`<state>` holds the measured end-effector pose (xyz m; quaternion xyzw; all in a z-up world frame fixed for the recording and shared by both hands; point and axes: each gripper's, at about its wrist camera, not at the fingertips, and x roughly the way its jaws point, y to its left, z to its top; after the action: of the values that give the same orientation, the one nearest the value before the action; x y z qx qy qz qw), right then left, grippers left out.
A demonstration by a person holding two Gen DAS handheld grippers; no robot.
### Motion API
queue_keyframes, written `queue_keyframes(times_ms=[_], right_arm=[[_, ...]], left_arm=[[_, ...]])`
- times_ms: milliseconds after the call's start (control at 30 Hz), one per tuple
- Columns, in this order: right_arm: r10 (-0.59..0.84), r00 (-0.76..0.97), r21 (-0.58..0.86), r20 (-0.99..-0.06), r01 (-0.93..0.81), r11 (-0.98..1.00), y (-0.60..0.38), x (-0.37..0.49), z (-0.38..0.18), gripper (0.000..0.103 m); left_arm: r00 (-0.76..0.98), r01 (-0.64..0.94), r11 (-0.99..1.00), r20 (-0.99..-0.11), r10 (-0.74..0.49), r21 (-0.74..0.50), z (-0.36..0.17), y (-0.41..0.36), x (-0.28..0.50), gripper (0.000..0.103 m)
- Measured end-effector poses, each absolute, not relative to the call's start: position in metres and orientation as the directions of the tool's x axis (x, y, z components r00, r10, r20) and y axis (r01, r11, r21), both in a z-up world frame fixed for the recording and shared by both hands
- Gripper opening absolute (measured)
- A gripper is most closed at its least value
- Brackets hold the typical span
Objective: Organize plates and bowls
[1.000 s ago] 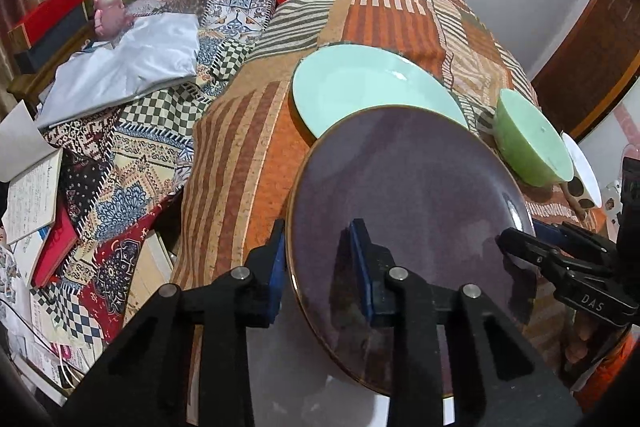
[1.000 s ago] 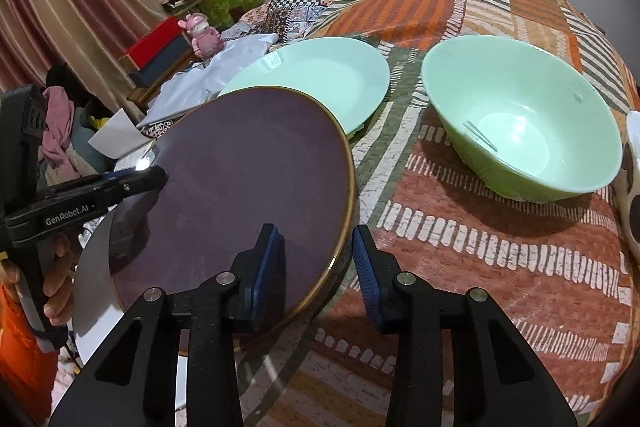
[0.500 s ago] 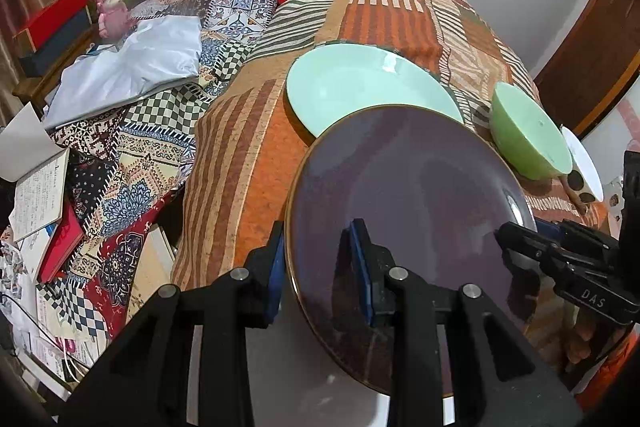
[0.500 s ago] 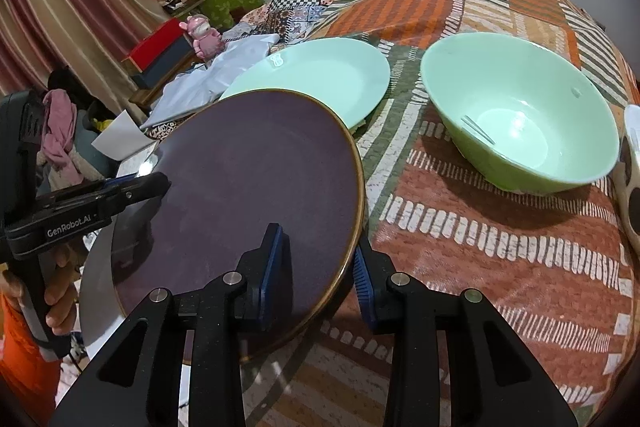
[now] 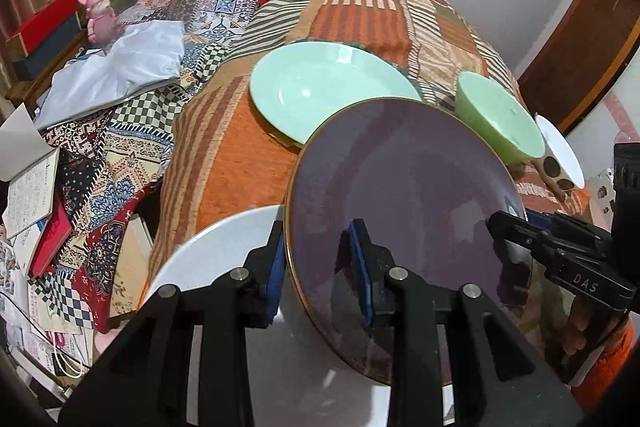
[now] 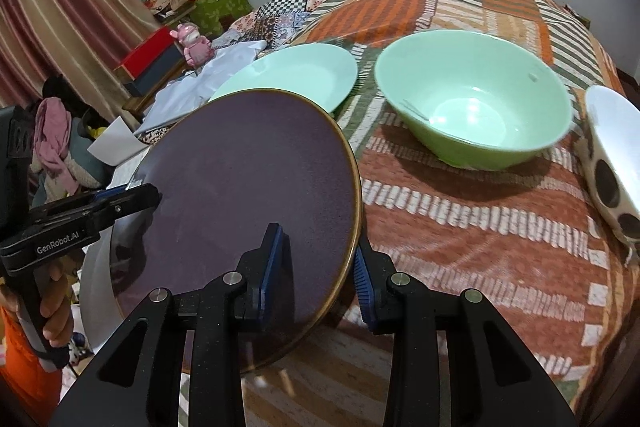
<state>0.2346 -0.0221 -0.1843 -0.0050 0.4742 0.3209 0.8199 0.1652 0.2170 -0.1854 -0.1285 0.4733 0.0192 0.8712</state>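
Note:
A dark purple plate [image 5: 404,187] with a gold rim is held tilted between both grippers. My left gripper [image 5: 320,267] is shut on its near left rim, and in the right wrist view the left gripper [image 6: 152,195] is clamped on the far left edge. My right gripper [image 6: 318,271] is shut on the purple plate [image 6: 248,195] at its near right rim. A white plate [image 5: 212,255] lies just under it. On the patterned bedspread sit a mint plate [image 5: 320,87], a green bowl [image 6: 472,99] and a white bowl with dark spots [image 6: 612,163].
The bedspread [image 6: 480,227] covers a bed that runs back to a white wall. Left of the bed are books and papers [image 5: 28,187], a grey cloth [image 5: 116,71], a pink toy [image 5: 98,15] and boxes. A person's hand [image 6: 56,311] holds the left gripper's handle.
The right gripper's jaws have shut onto the purple plate's rim. The plate has shifted toward the bed, and more of the white plate shows beneath it.

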Motion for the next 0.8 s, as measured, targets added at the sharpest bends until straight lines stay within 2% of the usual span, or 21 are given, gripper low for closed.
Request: queue_keyframes(times_ms=[800], right_arm=[[0.482, 0.421, 0.272, -0.769, -0.466, 0.842, -0.086, 0.196, -0.166, 0.031]], left_arm=[[0.569, -0.055, 0.969, -0.805, -0.166, -0.239, -0.167, 0.152, 0.130, 0.030]])
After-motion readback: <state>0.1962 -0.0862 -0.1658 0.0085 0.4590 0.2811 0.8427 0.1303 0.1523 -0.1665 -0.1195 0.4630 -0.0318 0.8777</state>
